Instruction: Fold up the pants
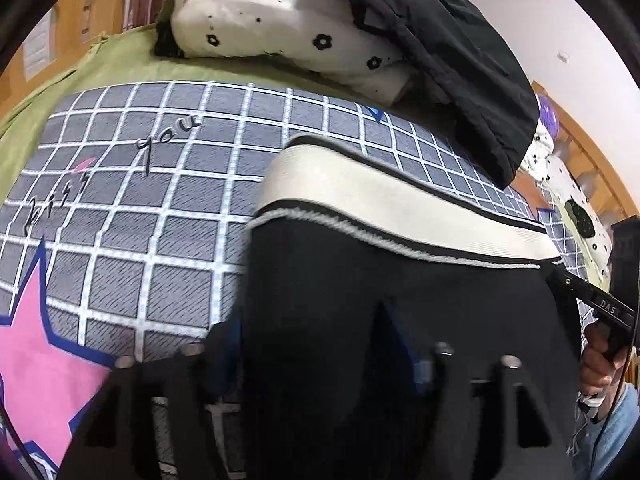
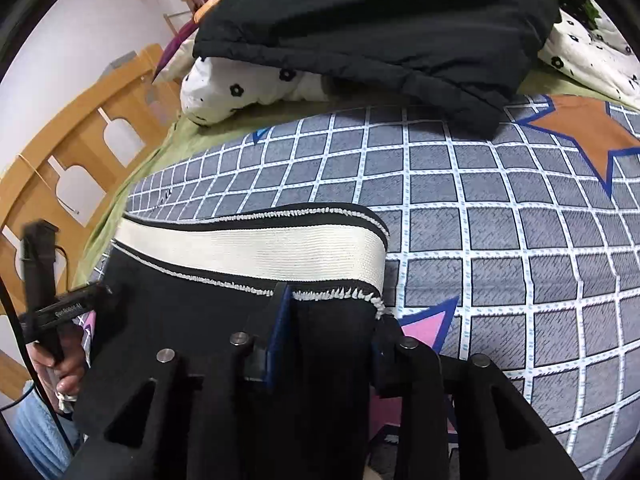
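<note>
The black pants [image 1: 400, 300] with a cream waistband [image 1: 400, 204] lie on the grey checked bedspread [image 1: 160, 200]. My left gripper [image 1: 316, 328] sits at the pants' left edge below the waistband; its fingers straddle the black cloth with a wide gap between them. In the right wrist view the pants [image 2: 200, 308] and waistband [image 2: 248, 244] fill the lower left. My right gripper [image 2: 332, 320] straddles the right edge of the pants just under the waistband, its blue-padded fingers [image 2: 280, 320] apart. Each gripper shows at the edge of the other's view.
A black jacket [image 2: 380, 28] lies over a white flower-print quilt [image 1: 280, 28] at the far side of the bed. A green sheet [image 1: 80, 92] borders the bedspread. A wooden bed rail [image 2: 60, 148] runs along the left. A pink star [image 1: 36, 360] is printed near me.
</note>
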